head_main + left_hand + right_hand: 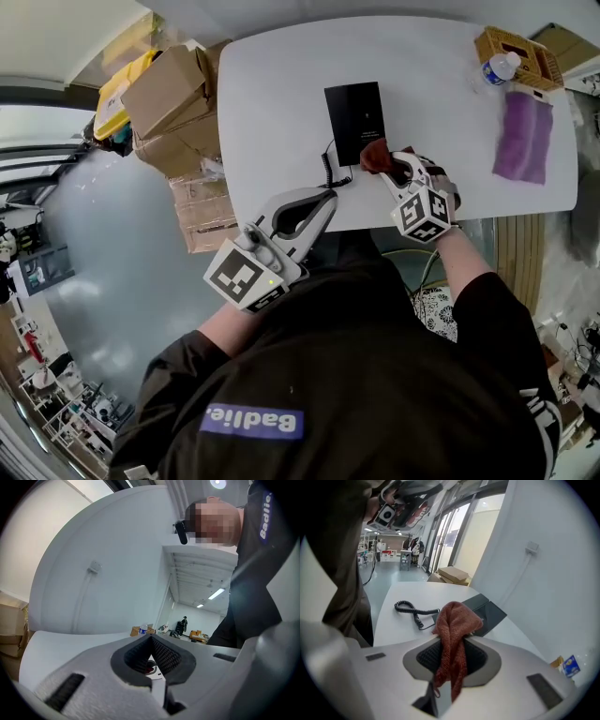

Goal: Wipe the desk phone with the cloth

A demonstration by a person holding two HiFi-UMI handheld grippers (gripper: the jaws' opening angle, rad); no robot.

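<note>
A flat black desk phone (354, 120) lies on the white table (281, 84), and its coiled cord (328, 169) trails toward the near edge. My right gripper (387, 161) is shut on a rust-red cloth (374, 154) just beside the phone's near right corner. In the right gripper view the cloth (454, 625) hangs bunched between the jaws of my right gripper (452, 639), with the phone (482, 611) and cord (411, 608) beyond. My left gripper (323, 200) hovers at the table's near edge, left of the cord. Its jaws meet with nothing between them in the left gripper view (151, 638).
A purple cloth (523, 133) lies at the table's right end, next to a wicker basket (518, 54) and a water bottle (498, 67). Stacked cardboard boxes (173, 98) stand against the table's left side, with a yellow item (117, 92) behind them.
</note>
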